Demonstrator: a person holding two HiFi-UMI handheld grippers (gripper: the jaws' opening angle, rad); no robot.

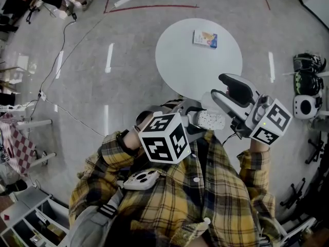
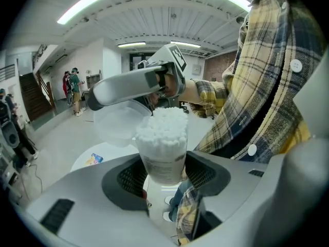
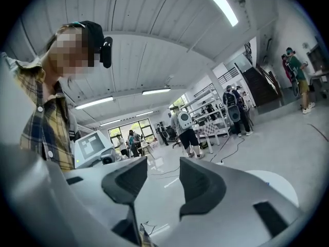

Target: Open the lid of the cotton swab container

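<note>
A clear cotton swab container [image 2: 163,156] packed with white swabs [image 2: 162,125] stands upright between the jaws of my left gripper [image 2: 163,178], which is shut on its body. Its translucent lid [image 2: 119,123] is off the mouth and leans out to the left, right under a finger [image 2: 128,88] of my right gripper. From the head view the container [image 1: 212,120] lies sideways at my chest, the left gripper [image 1: 201,121] behind it, the right gripper [image 1: 217,86] just above. In the right gripper view its jaws [image 3: 163,176] stand apart with nothing visible between them.
A round white table [image 1: 180,60] stands ahead with a small blue and orange packet [image 1: 205,38] on it. Cables cross the floor at the left. Black and white equipment [image 1: 307,86] sits at the right. People stand far off in the hall.
</note>
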